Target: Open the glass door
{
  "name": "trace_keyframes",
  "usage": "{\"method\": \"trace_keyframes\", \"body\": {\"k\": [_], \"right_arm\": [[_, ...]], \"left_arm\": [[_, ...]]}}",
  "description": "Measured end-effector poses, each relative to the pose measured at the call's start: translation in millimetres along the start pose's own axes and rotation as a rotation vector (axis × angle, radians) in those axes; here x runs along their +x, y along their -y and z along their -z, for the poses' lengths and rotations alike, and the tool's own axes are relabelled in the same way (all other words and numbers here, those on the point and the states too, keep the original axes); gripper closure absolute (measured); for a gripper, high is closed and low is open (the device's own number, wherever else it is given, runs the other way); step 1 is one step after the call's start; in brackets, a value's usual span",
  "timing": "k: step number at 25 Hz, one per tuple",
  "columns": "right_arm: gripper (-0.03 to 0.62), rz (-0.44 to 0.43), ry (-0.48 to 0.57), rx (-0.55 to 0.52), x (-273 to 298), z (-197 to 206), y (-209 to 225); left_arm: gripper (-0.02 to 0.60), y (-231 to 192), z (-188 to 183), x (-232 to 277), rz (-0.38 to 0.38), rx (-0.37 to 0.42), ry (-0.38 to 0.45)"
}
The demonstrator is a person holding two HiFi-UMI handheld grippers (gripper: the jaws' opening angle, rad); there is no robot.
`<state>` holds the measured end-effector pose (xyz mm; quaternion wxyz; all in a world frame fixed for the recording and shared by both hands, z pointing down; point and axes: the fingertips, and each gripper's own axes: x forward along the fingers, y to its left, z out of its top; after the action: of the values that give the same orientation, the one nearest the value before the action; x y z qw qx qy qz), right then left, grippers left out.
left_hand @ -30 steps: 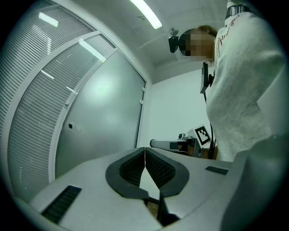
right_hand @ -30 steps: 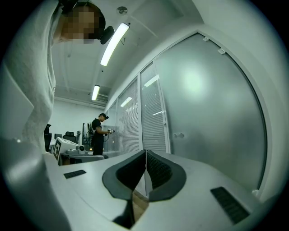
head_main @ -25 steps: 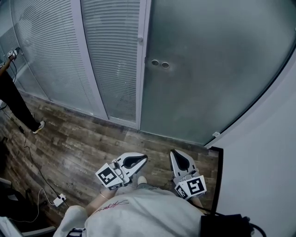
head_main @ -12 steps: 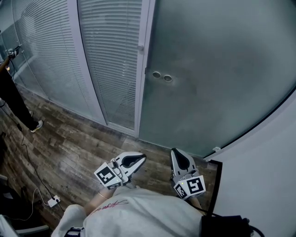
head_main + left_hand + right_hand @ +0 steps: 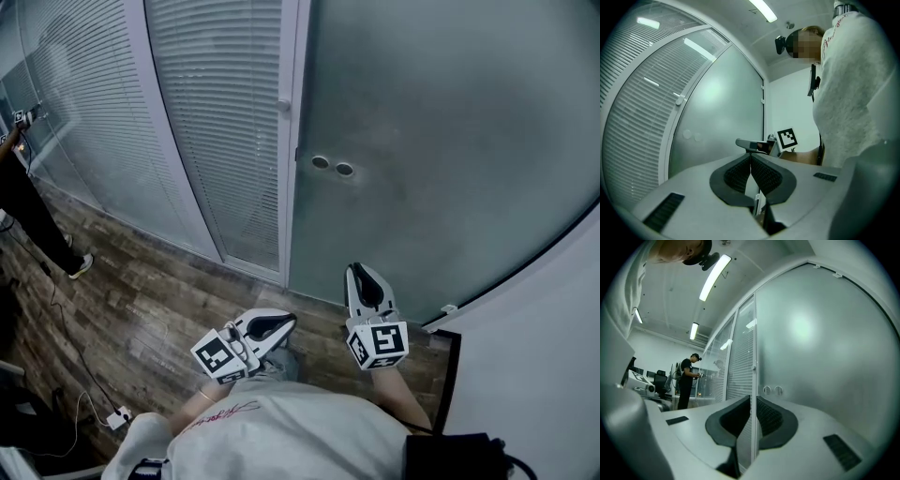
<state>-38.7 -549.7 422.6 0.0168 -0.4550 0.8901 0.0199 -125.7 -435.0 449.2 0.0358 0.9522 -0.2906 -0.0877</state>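
The frosted glass door (image 5: 450, 141) fills the upper right of the head view. Two small round fittings (image 5: 332, 166) sit near its left edge, beside a white frame post (image 5: 287, 141). My right gripper (image 5: 357, 272) points at the door's lower part, close to it but apart, shut with nothing in it. My left gripper (image 5: 285, 322) hangs further back by my body, also shut and empty. In the right gripper view the pads meet at the right gripper (image 5: 751, 398), with the round fittings (image 5: 772, 390) just beyond. In the left gripper view the left gripper (image 5: 750, 156) shows its pads touching.
Glass panels with blinds (image 5: 211, 112) run to the left of the door. A person in black (image 5: 23, 202) stands at the far left. A cable and white adapter (image 5: 119, 415) lie on the wooden floor (image 5: 150, 300). A white wall (image 5: 553, 366) closes the right.
My right gripper has moved forward toward the door. The door and its round fittings appear nearer. My left gripper keeps its place by my body.
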Motion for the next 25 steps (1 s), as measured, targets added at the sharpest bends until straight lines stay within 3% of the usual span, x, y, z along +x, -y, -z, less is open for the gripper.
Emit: {"method": "trace_keyframes", "body": {"k": [1, 3, 8, 11, 16, 25], "right_arm": [[0.562, 0.002, 0.004, 0.01, 14, -1, 4], [0.479, 0.007, 0.007, 0.026, 40, 0, 12], [0.45, 0.062, -0.063, -0.073, 128, 33, 35], [0.434, 0.13, -0.08, -0.077, 170, 35, 55], [0.416, 0.243, -0.079, -0.048, 211, 30, 82], [0.416, 0.339, -0.053, -0.053, 264, 20, 105]], "left_arm": [[0.563, -5, 0, 1, -0.002, -0.001, -0.002], [0.563, -13, 1, 2, -0.005, -0.007, -0.001], [0.563, -33, 11, 4, 0.011, -0.028, -0.021], [0.563, -44, 9, 10, 0.028, -0.04, -0.019], [0.563, -68, 9, 9, 0.013, -0.048, -0.014], [0.563, -93, 14, 0, -0.024, -0.069, -0.037]]}}
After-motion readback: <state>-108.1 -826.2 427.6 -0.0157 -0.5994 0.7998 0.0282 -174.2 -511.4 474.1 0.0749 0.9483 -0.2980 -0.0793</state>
